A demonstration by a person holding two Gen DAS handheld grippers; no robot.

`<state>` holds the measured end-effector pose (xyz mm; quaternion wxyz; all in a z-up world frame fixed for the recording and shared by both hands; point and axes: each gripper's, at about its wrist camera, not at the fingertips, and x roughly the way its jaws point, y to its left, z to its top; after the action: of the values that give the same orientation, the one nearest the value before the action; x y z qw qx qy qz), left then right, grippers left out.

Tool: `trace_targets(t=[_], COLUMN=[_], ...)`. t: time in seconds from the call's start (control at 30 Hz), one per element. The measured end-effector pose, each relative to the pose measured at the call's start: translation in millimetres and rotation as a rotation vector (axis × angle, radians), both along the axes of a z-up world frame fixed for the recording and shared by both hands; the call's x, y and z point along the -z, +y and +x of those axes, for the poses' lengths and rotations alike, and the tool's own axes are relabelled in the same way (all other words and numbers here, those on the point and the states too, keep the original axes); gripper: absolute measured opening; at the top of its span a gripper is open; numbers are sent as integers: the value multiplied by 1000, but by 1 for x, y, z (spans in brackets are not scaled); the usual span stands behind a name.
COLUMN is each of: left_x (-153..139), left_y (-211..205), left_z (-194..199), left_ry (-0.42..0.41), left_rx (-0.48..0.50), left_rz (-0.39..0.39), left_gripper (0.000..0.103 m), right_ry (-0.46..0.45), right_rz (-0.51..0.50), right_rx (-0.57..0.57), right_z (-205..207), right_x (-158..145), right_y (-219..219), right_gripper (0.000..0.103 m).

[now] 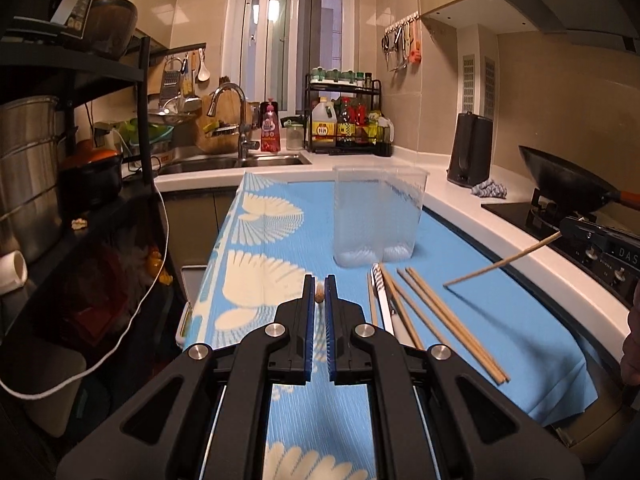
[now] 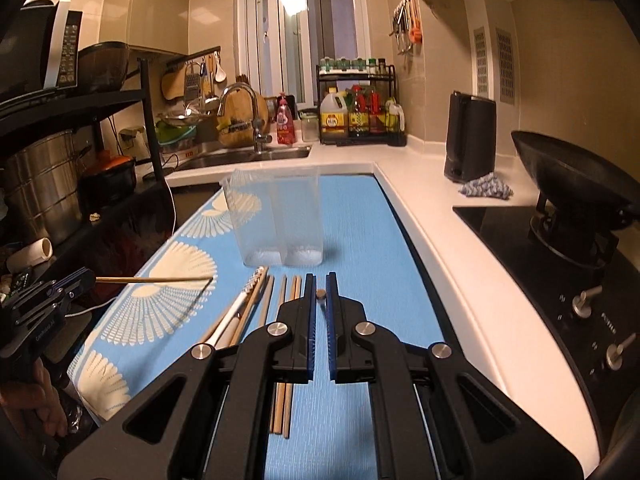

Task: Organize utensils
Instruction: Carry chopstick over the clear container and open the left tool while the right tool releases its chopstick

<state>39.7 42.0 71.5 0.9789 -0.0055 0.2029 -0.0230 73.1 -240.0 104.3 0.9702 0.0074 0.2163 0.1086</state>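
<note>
Two chopsticks are already off the cloth, one pinched in each gripper. The left gripper (image 1: 319, 294) has its jaws closed on a chopstick (image 2: 154, 279) whose end shows between the blue pads; in the right wrist view that stick points across the frame's left middle, roughly level above the blue cloth (image 2: 352, 220). The right gripper (image 2: 320, 294) is likewise clamped on the second chopstick (image 1: 500, 266), which slants down from the right edge of the left view. The clear container (image 1: 378, 216) stands upright above centre in both frames, just beyond the loose utensils (image 1: 416, 312), whose long axes run toward it. Neither gripper looks clearly nearer. Its open mouth faces up, so each stick likely needs tipping upright; cloth around it lies open.
</note>
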Motion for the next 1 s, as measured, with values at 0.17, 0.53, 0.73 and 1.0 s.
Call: trace_targets(t=[0.17,0.53,0.73,1.0], left_x=[-29,-78,-87,-108], left_y=[7,19,23,17], left_z=[25,86,107,131], left_ry=[-8,109,174,222], left_rx=[13,36,45,64], left_rz=[-15,-71,-114,-108], left_gripper=[5,5,5,5], right_ry=[0,39,54,99], right_rz=[-24,-50,-53,-66], right_rx=[-35,-106,-134,-168], right_z=[18,66,80,100], right_x=[-18,-56,-75,-110], right_y=[3,17,24,31], right_gripper=[5,5,5,5])
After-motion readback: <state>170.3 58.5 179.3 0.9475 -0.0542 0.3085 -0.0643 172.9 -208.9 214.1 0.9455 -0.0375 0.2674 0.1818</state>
